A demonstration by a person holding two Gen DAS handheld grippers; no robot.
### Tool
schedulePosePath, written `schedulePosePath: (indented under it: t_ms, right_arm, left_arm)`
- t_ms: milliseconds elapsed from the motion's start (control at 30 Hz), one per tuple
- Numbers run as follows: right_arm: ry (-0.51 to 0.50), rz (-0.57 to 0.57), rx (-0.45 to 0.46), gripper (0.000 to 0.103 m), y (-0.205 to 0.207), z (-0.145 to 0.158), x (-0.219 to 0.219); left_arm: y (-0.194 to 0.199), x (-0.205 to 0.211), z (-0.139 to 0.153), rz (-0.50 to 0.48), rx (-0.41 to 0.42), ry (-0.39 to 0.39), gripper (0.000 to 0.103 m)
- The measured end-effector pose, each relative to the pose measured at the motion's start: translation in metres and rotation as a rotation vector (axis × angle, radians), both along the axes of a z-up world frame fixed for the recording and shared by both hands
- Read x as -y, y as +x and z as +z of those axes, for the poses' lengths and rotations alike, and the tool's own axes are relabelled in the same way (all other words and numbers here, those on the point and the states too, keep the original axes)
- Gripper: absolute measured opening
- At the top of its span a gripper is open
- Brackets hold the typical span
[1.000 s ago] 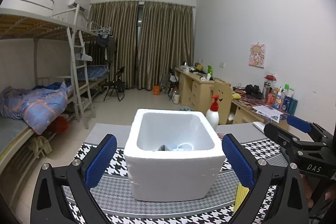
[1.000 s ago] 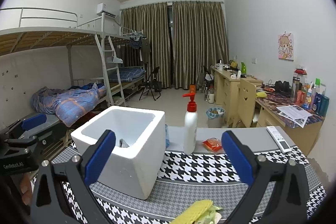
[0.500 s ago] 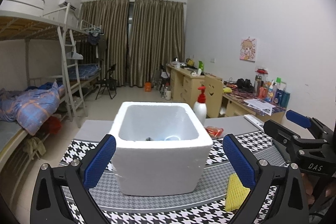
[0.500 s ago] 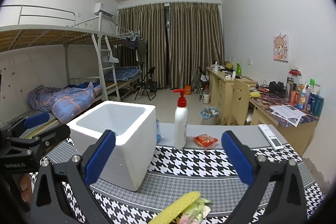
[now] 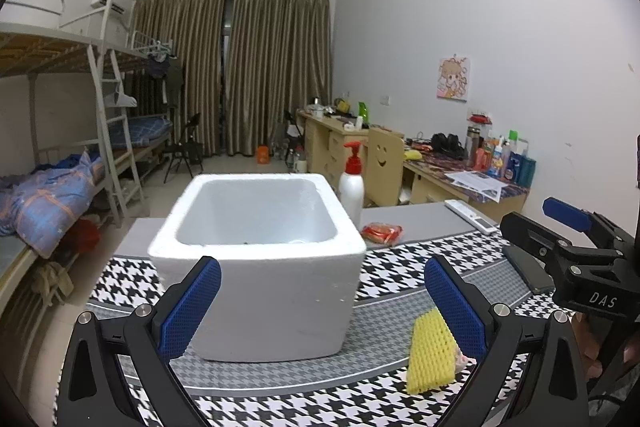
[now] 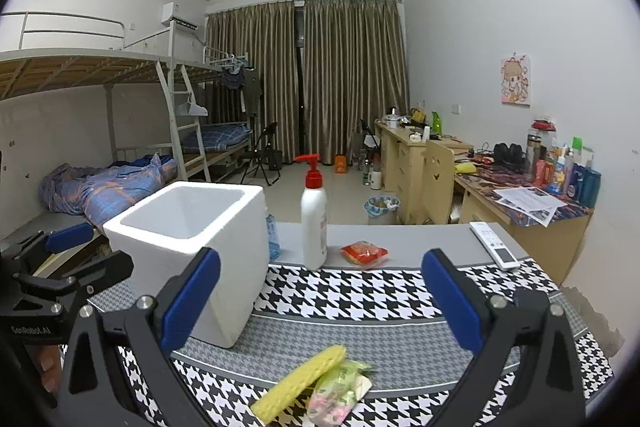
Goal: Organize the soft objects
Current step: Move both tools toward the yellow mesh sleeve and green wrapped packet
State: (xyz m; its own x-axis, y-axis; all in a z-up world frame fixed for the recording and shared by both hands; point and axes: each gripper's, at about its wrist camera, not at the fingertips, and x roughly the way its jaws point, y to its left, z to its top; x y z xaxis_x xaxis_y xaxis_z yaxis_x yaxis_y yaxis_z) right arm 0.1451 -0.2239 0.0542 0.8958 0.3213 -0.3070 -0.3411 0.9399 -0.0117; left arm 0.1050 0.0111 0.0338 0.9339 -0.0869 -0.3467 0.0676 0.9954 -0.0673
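Observation:
A white foam box (image 5: 260, 259) (image 6: 192, 251) stands open-topped on the houndstooth cloth. My left gripper (image 5: 320, 307) is open in front of it, empty. A yellow foam net sleeve (image 5: 432, 355) (image 6: 300, 383) lies on the cloth to the box's right, with a soft green-and-pink packet (image 6: 340, 387) against it. My right gripper (image 6: 320, 299) is open above and behind these two, holding nothing. In the left wrist view the right gripper (image 5: 576, 251) shows at the right edge. A red snack packet (image 6: 364, 253) (image 5: 382, 231) lies farther back.
A white pump bottle (image 6: 314, 215) with a red top stands behind the box, a remote control (image 6: 494, 245) at the table's far right, a dark flat object (image 5: 528, 267) near it. Beyond the table are bunk beds (image 6: 100, 131), desks (image 6: 420, 155) and curtains.
Both grippers have drawn back and lowered from the box. The box's inside is less visible, and the yellow sleeve and packet show more fully. Both stay open.

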Motion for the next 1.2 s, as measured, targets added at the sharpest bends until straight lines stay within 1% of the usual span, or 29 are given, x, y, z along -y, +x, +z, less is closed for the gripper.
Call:
schedulePosePath:
  t_ms: [167, 267, 367, 533, 600, 767, 1000, 1200]
  right_arm:
    - [-0.004, -0.009, -0.003, 0.102, -0.002, -0.004, 0.006]
    - [-0.004, -0.02, -0.007, 0.102, -0.003, -0.008, 0.01]
    - [-0.012, -0.039, -0.021, 0.102, -0.003, -0.014, 0.015]
    - [-0.025, -0.047, -0.04, 0.102, -0.003, -0.022, 0.019]
    - [-0.031, -0.051, -0.041, 0.102, -0.005, -0.024, 0.02]
    - [-0.042, -0.06, -0.043, 0.102, -0.007, -0.029, 0.023]
    - [-0.035, -0.075, -0.077, 0.102, -0.004, -0.038, 0.031]
    - [-0.026, -0.083, -0.099, 0.102, -0.005, -0.046, 0.039]
  left_arm:
    - [0.003, 0.006, -0.006, -0.02, -0.015, 0.003, 0.102]
    - [0.006, 0.01, -0.011, -0.009, -0.024, -0.001, 0.102]
    - [0.008, 0.013, -0.017, -0.039, -0.048, -0.02, 0.102]
    - [0.009, 0.022, -0.022, -0.081, -0.053, 0.007, 0.102]
    - [0.011, 0.023, -0.023, -0.091, -0.065, 0.0, 0.102]
    - [0.014, 0.029, -0.031, -0.102, -0.083, 0.013, 0.102]
    - [0.016, 0.039, -0.038, -0.131, -0.105, 0.017, 0.102]
    - [0.018, 0.048, -0.045, -0.138, -0.121, 0.031, 0.102]
